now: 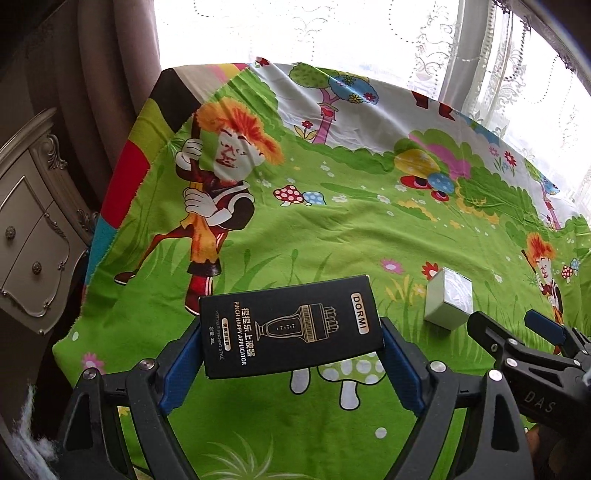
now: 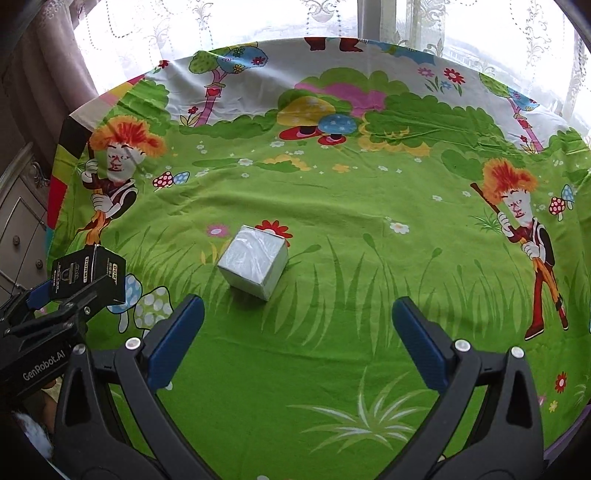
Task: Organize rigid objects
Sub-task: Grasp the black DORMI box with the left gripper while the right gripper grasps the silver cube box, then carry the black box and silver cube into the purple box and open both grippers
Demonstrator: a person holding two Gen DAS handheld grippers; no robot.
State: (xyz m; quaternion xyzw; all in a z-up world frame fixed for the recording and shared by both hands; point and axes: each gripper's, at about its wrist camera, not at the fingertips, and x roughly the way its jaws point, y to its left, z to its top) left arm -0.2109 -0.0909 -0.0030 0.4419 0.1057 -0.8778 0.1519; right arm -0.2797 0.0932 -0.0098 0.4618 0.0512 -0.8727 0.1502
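The cartoon-printed green cloth (image 2: 332, 206) covered the whole working surface, and most of it lay bare: a broad stretch of green ran from the middle out to the far edge under the lace curtain (image 2: 258, 22) and across to the right side, so there was plenty of free room there. On the left the cloth ended in a striped border that hung over the edge, and just past it stood a carved cream drawer cabinet (image 1: 33, 229) with a brown drape (image 1: 96, 74) behind it, which made that side the tight one. The only thing resting on the cloth was the small white box (image 2: 254, 261), sitting alone in the middle ground with clear cloth all round it. The right gripper (image 2: 297, 341) hung over the near part of the cloth with its blue pads spread wide and nothing between them; the white box lay ahead of it and a touch to its left, well short of its fingertips. The left gripper (image 1: 291, 356) was clamped on the black DORMI box (image 1: 290, 326), blue pads pressed against its two short ends, label face up, the box lifted clear of the cloth. In the right wrist view that black box sat at the far left, near the cloth's border, apart from the white box.
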